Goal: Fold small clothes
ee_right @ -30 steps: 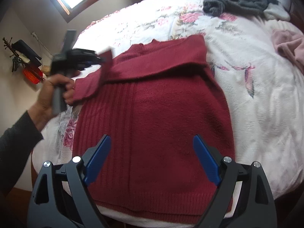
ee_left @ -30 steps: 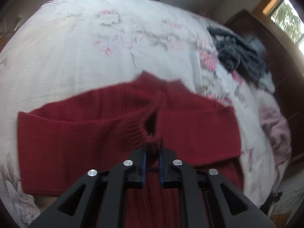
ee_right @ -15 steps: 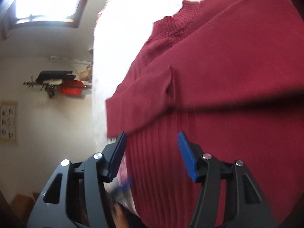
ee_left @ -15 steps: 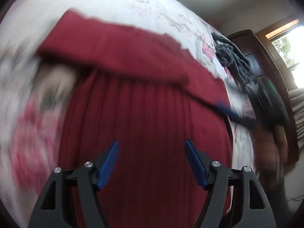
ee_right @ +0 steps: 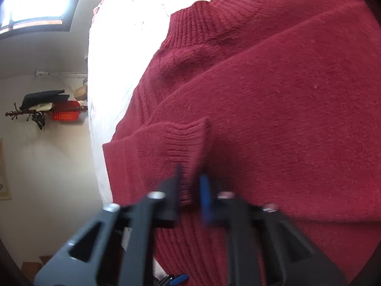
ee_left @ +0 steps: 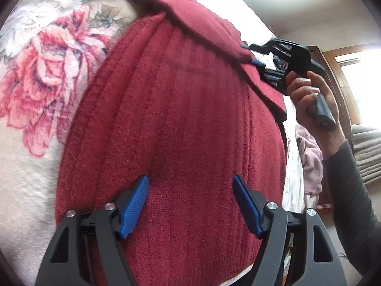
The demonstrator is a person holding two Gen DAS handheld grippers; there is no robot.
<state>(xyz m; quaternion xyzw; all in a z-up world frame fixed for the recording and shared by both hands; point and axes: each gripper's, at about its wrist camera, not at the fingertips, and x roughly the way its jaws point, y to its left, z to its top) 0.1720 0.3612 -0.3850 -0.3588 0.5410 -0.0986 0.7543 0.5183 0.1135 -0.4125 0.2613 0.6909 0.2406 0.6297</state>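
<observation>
A dark red knitted sweater [ee_left: 178, 107] lies flat on the floral bedspread [ee_left: 47, 59], one sleeve folded across its chest. My left gripper [ee_left: 190, 183] is open low over the ribbed body, nothing between its blue pads. In the right wrist view the sweater [ee_right: 285, 95] fills the frame, its collar [ee_right: 214, 16] at the top. My right gripper [ee_right: 190, 176] is shut on the sleeve cuff [ee_right: 176, 140]. The left wrist view shows that right gripper [ee_left: 252, 56] pinching the sleeve's edge, held by a hand [ee_left: 307, 95].
A pink garment [ee_left: 309, 157] lies on the bed beyond the sweater. The bedspread's edge [ee_right: 100, 119] drops off beside a wall with hung items [ee_right: 47, 109]. Dark wooden furniture [ee_left: 333, 83] stands behind the hand, by a bright window.
My left gripper let go of the sleeve it held, opened, and dropped low over the sweater's body. My right gripper swung across to the sleeve cuff and shut on it.
</observation>
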